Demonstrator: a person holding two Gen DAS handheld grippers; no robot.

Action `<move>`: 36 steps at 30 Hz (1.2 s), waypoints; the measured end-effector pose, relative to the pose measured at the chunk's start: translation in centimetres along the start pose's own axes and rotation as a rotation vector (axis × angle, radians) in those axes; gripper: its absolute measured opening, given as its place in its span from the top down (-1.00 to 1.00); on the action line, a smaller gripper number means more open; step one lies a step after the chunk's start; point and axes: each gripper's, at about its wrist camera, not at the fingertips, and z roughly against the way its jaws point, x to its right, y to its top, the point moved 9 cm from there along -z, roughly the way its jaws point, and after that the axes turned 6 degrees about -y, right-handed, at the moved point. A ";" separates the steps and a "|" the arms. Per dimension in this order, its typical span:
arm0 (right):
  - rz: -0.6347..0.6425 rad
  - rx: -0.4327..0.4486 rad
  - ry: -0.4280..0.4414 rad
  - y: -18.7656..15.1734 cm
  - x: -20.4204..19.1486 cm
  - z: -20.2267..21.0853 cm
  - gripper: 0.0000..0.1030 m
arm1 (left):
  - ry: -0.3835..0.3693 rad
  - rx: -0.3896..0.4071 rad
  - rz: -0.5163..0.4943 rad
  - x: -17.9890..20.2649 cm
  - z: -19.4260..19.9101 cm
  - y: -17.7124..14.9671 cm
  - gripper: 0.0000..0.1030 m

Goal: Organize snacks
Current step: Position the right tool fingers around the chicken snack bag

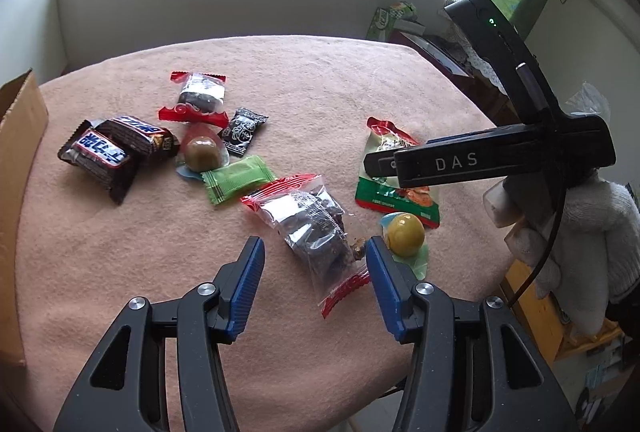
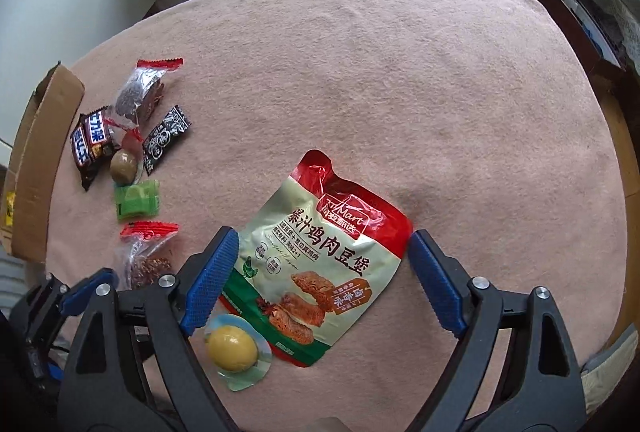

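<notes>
Snacks lie scattered on a pink tablecloth [image 1: 120,252]. My left gripper [image 1: 316,252] is open and hovers low over a clear red-ended bag of dark snacks [image 1: 308,224], which lies between its blue pads untouched. A yellow egg in a clear pack [image 1: 406,234] sits just right of the right pad. My right gripper [image 2: 322,238] is open and straddles a green and red chicken pouch [image 2: 320,260], with its pads at the pouch's two edges. The same egg pack [image 2: 234,350] lies by its left finger. In the left wrist view the right gripper [image 1: 384,166] hangs over the pouch [image 1: 394,198].
To the left lie two Snickers bars [image 1: 108,148], a second clear red-ended bag [image 1: 198,98], a black candy [image 1: 242,130], a brown egg pack [image 1: 202,152] and a green candy [image 1: 238,178]. A cardboard box [image 1: 20,120] stands at the left table edge. A gloved hand [image 1: 592,232] holds the right gripper.
</notes>
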 end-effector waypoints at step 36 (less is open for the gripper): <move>-0.015 -0.089 0.094 1.7 -2.7 -1.3 -0.85 | -0.001 -0.001 0.027 0.1 -1.1 0.6 -0.08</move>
